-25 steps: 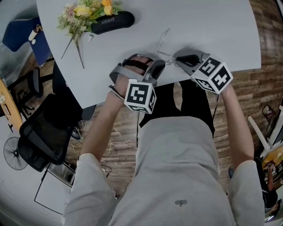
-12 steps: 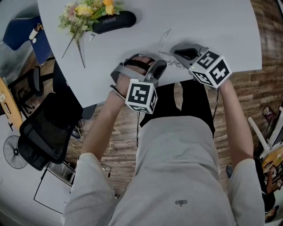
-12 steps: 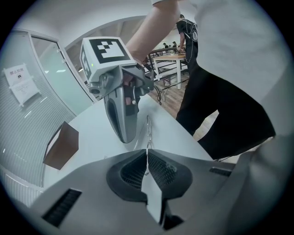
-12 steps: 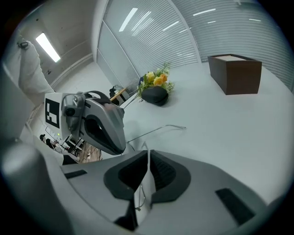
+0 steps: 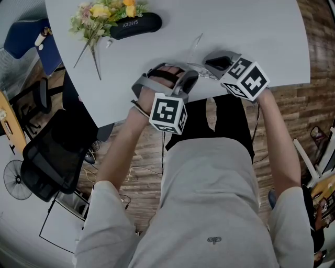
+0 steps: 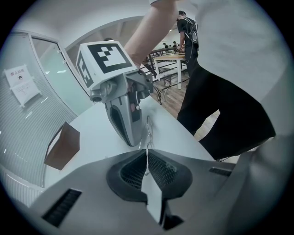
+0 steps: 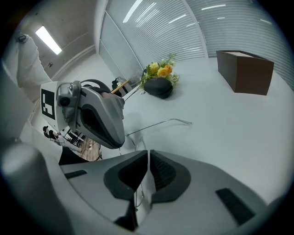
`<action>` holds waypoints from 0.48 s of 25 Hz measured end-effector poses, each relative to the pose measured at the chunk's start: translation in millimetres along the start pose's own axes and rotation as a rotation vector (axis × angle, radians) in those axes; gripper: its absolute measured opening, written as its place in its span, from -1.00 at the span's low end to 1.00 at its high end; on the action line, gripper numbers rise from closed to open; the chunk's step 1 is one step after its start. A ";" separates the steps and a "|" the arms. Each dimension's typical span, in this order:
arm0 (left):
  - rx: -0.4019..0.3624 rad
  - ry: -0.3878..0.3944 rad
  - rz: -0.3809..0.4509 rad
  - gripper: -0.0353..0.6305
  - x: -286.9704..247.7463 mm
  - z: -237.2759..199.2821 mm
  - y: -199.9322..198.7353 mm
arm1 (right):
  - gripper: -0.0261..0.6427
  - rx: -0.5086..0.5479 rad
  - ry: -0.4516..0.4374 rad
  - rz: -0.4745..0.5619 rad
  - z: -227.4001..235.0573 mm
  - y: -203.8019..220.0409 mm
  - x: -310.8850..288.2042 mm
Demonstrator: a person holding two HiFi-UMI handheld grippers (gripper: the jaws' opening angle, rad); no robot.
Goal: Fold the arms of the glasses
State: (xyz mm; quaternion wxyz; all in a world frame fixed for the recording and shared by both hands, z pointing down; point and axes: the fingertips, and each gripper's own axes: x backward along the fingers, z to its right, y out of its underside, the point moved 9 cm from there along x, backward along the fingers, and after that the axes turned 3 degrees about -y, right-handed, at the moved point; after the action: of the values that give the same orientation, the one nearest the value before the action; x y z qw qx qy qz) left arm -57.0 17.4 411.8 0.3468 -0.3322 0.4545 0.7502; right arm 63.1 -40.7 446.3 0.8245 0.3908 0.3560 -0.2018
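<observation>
Head view: right tongs (image 5: 205,69), clamped on the glasses (image 5: 194,46) like left tongs (image 5: 191,76), are shifted slightly; one arm (image 7: 158,123) is left unfolded.

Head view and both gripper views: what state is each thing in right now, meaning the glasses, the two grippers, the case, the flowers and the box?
glasses: one arm sticking out unfolded, wire frame pinched from both sides.
left gripper: fingers shut on the glasses.
right gripper: fingers shut on the glasses.
glasses case: shut, lying flat.
flowers: lying on their side next to the case.
brown box: standing upright, untouched.
</observation>
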 end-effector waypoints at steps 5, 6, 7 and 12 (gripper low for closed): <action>0.000 -0.004 -0.002 -0.82 0.1 -0.4 0.9 | -0.85 0.031 -0.017 -0.027 -4.8 -0.9 -4.2; 0.000 -0.004 -0.003 -0.82 0.1 -0.5 1.0 | -0.85 0.037 -0.018 -0.031 -6.0 -1.3 -4.8; 0.000 -0.004 -0.004 -0.82 0.1 -0.3 1.0 | -0.86 0.045 -0.020 -0.033 -7.2 -2.0 -5.3; 0.000 -0.006 -0.003 -0.82 -0.6 1.3 0.7 | -0.83 0.087 -0.008 -0.045 -10.8 -7.7 -2.8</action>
State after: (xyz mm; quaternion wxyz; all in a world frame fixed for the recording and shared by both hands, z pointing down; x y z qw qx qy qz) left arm -57.5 18.2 413.1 0.3493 -0.3306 0.4529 0.7507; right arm 51.9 -36.8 439.8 0.8035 0.4172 0.3521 -0.2372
